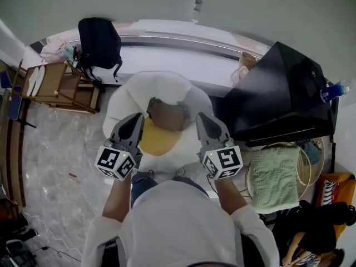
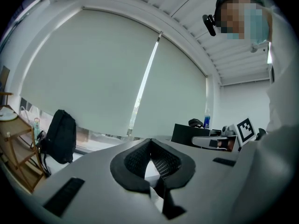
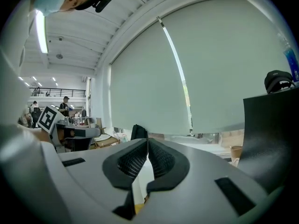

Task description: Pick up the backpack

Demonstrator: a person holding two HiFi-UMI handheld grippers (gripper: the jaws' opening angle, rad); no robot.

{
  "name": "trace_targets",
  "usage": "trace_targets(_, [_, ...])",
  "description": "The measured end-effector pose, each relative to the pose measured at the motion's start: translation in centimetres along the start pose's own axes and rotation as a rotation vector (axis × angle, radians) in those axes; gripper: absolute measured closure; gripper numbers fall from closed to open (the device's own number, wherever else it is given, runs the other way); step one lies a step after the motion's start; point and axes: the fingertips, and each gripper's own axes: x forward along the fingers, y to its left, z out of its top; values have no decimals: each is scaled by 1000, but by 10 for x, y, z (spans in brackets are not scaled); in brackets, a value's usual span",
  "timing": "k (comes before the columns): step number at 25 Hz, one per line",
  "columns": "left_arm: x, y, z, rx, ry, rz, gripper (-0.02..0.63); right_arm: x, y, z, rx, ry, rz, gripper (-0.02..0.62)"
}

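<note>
Finds left claw and right claw both pressed together on nothing; places backpack upright by the window ledge, well ahead and leftward of both, long axis vertical, nearer the left claw.

Head view: high above person, facing steeply down; left gripper and right gripper near, just below lens; backpack far left.

Left gripper view: low, riding on gripper, facing level toward far window blind; backpack at left, well away; right gripper's marker cube near, at right.

Right gripper view: same low stance, same blind ahead; backpack small, far, just above jaw tips; left gripper's marker cube at left; black box close at right.

All three views share backpack and black box.
</note>
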Motion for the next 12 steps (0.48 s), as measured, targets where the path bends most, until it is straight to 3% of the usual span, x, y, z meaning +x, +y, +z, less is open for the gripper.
trace_targets(12, [13, 36, 18, 46, 44, -98, 574, 34, 16, 5, 31, -25, -95, 565])
